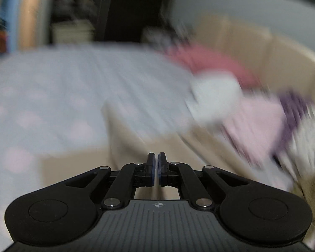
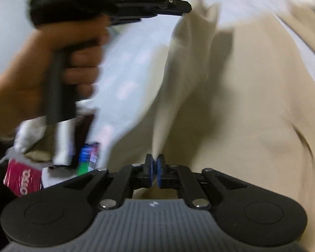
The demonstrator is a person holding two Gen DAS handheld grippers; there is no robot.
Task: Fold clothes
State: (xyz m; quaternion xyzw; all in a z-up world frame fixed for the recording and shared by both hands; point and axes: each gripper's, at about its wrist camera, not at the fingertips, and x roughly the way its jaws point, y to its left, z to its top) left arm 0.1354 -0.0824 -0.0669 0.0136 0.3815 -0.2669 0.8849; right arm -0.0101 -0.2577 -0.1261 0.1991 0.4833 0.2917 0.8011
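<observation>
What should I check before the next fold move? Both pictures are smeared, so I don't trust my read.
1. Right tool shut on the beige garment: ok, cloth runs up from between its pads.
2. Left tool gripping the garment: cannot tell; its fingers are together over beige cloth, and in the right wrist view its tip meets a raised corner.
3. Garment lying flat: not ok, a raised fold stands up from it.
4. Clothes pile apart from the garment: cannot tell, blurred.
5. Bedsheet bare beside the garment: ok.

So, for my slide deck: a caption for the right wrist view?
Both grippers, right and left, pinch a beige garment lifted over the bedsheet.
</observation>
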